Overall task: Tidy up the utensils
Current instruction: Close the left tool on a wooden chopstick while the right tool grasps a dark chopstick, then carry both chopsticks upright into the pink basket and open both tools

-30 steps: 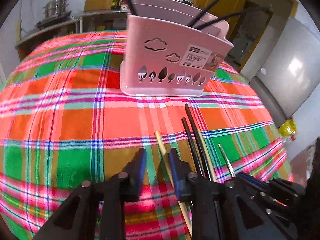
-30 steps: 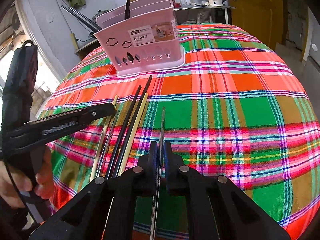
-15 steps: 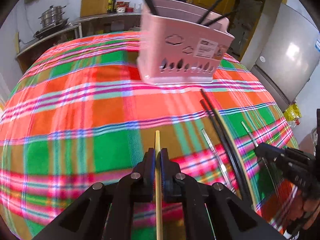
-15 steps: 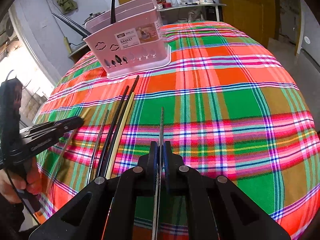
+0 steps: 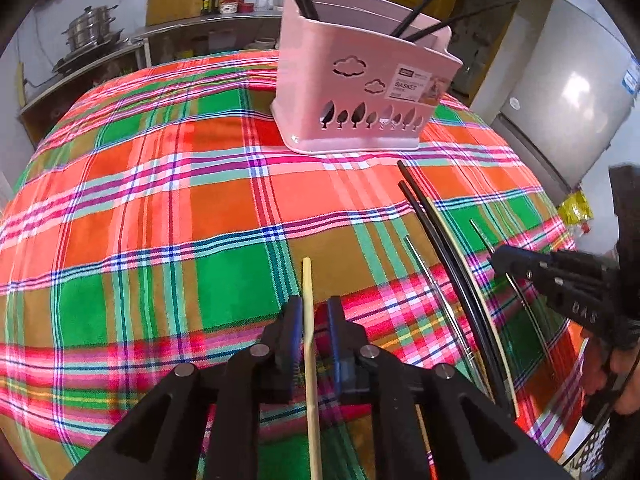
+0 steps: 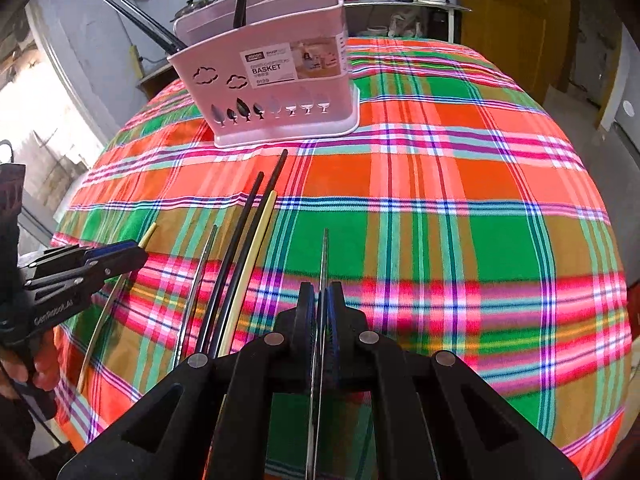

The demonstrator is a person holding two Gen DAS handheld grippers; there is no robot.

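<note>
fingers of the left gripper point(image 5: 311, 322) are opening around a pale wooden chopstick point(image 5: 307, 304) between them, so re-pinch it squarely before lifting toward the pink basket point(image 5: 356, 92) ahead, while the right gripper point(image 6: 319, 312) pinches a metal chopstick point(image 6: 323, 258).

Each fisheye camera sits just behind its own gripper, looking steeply down and forward along the fingers, close over the tablecloth point(image 5: 160, 208). Both views share the pink basket point(image 6: 276, 92), the loose chopsticks point(image 5: 440, 248) and, seemingly, each other's gripper at the frame edge.
</note>
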